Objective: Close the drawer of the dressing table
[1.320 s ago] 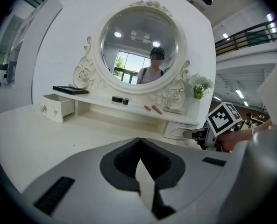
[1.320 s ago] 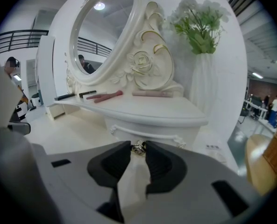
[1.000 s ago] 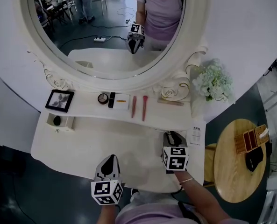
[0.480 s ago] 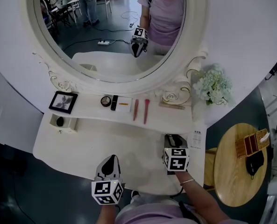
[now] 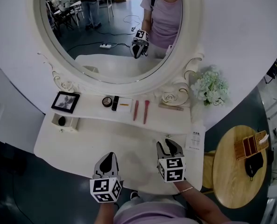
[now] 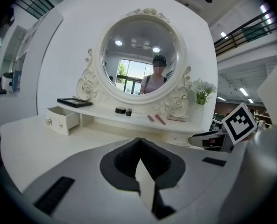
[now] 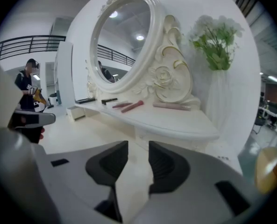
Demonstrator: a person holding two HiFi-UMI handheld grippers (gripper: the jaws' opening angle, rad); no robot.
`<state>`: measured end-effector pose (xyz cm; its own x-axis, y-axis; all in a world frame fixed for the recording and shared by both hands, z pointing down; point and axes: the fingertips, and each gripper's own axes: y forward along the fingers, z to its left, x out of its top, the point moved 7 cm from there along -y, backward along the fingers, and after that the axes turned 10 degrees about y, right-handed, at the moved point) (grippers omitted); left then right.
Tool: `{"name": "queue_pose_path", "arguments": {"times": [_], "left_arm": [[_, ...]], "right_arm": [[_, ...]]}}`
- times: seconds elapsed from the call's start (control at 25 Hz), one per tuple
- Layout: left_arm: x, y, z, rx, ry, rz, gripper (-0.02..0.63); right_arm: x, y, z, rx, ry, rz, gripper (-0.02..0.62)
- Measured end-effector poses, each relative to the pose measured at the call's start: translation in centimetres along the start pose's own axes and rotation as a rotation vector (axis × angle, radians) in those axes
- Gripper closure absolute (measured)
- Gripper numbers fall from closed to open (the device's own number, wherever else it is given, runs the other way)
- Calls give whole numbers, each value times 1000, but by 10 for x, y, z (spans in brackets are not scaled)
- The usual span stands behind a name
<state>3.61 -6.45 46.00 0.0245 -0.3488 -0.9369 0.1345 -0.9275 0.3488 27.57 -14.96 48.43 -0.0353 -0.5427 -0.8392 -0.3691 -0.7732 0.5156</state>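
The white dressing table point(image 5: 105, 146) has a small drawer point(image 5: 63, 122) at its left end, pulled out from under the shelf with a dark item inside; it also shows as the drawer point(image 6: 61, 119) and the drawer point(image 7: 76, 112). My left gripper point(image 5: 109, 157) hovers over the table's front edge, its jaws shut with nothing between them point(image 6: 139, 140). My right gripper point(image 5: 167, 146) is over the right front of the tabletop, a little back from the shelf's right end. Its jaws point(image 7: 138, 146) are opening and hold nothing.
On the shelf point(image 5: 171, 118) lie a picture frame point(image 5: 66, 101), a compact point(image 5: 106, 101), a black tube point(image 5: 114, 102) and two pink brushes point(image 5: 140, 110). White flowers point(image 5: 210, 88) stand at the right. A card point(image 5: 194, 140) lies on the tabletop. A round wooden side table point(image 5: 236, 164) stands to the right.
My right gripper has drawn back from the shelf's right end towards the table's front, and its jaws have spread wider. My left gripper has stayed put.
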Motion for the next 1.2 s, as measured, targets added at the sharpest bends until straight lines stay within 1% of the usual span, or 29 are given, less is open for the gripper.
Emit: {"name": "queue_pose_path", "arguments": {"times": [0.16, 0.24, 0.44, 0.6, 0.76, 0.92, 1.04, 1.2], "left_arm": [[5, -6, 4, 28, 2, -18, 606], [5, -14, 8, 54, 2, -20, 606], [-2, -40, 27, 152, -9, -9, 606], [-7, -59, 50, 227, -26, -2, 606], [-13, -78, 78, 283, -45, 2, 606], [-20, -96, 118, 314, -94, -20, 606], [-27, -110, 157, 320, -106, -21, 606], [-36, -124, 211, 302, -112, -15, 606]], "right_arm": [[16, -7, 33, 107, -54, -55, 457], [24, -8, 48, 159, -66, -77, 459], [33, -4, 85, 278, -83, -94, 464], [33, 3, 116, 348, -102, -84, 466], [28, 11, 156, 401, -131, -66, 466], [25, 22, 204, 440, -146, -58, 468], [24, 31, 247, 450, -156, -58, 469], [20, 45, 303, 430, -158, -47, 471]]}}
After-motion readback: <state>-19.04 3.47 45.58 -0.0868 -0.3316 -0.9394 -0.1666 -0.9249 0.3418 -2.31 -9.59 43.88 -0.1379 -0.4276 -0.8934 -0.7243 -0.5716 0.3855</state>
